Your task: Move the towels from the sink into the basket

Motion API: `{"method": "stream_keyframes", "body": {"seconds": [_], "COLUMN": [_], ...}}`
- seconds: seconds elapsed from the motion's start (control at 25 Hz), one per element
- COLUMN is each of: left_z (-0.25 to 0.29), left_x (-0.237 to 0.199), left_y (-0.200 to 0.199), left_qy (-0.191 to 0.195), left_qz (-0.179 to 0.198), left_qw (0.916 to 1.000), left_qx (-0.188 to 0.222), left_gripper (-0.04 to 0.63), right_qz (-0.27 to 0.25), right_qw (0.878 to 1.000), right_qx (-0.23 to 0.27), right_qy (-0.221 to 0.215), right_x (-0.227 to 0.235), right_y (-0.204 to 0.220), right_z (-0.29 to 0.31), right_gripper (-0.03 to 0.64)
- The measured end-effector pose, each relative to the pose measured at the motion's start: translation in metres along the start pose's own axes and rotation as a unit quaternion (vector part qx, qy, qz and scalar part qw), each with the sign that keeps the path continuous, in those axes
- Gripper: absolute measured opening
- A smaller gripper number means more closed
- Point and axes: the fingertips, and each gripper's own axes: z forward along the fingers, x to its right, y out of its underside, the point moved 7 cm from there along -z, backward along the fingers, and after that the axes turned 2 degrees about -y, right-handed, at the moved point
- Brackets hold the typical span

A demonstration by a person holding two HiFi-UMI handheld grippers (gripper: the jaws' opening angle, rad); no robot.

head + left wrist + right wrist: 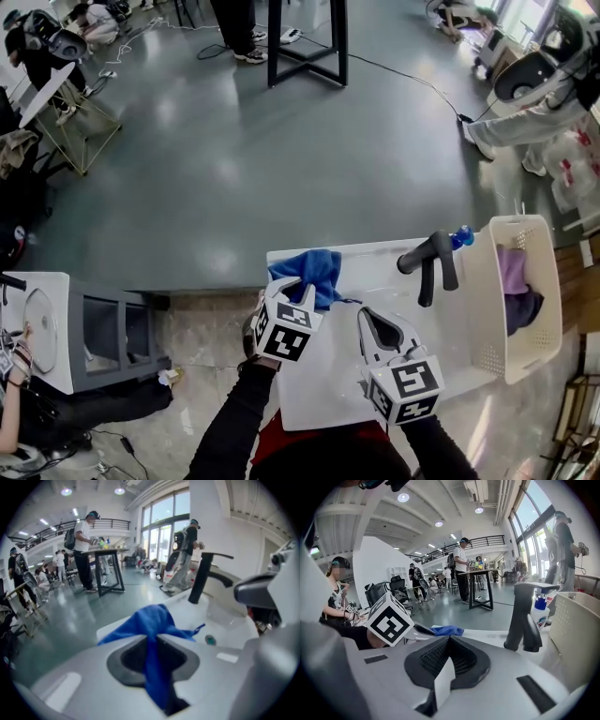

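A blue towel (pixel 314 270) lies bunched at the far left corner of the white sink (pixel 323 380). My left gripper (pixel 298 287) is shut on it: in the left gripper view a fold of the blue towel (pixel 151 648) runs pinched between the jaws of the left gripper (pixel 153 637). My right gripper (pixel 367 315) hovers over the sink's middle, shut and holding nothing; the right gripper (pixel 450 638) points toward the black faucet (pixel 524 620). The white basket (pixel 483 314) stands at the sink's right and holds a purple towel (pixel 513 270) and a dark one (pixel 521 309).
The black faucet (pixel 429 264) rises at the sink's far right, with a blue-capped bottle (pixel 461 237) behind it. A grey cabinet (pixel 103 333) stands left of the sink. A person (pixel 530 112) stands beyond the basket; a black table frame (pixel 305 42) is further off.
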Motion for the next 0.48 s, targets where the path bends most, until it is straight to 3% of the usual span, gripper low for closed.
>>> {"method": "stream_keyframes", "body": {"seconds": [0.48], "left_z": [-0.053], "left_x": [0.029], "left_y": [-0.001], "left_qy": [0.005], "left_qz": [-0.004], "left_qw": [0.9981], "left_qx": [0.062], "left_gripper": [0.066], "right_qz": [0.000], "right_qw": [1.000], "right_qx": [0.015], "right_qy": [0.015], "right_x": [-0.016], "right_y": [0.006], "right_z": [-0.030], "right_gripper": [0.008]}}
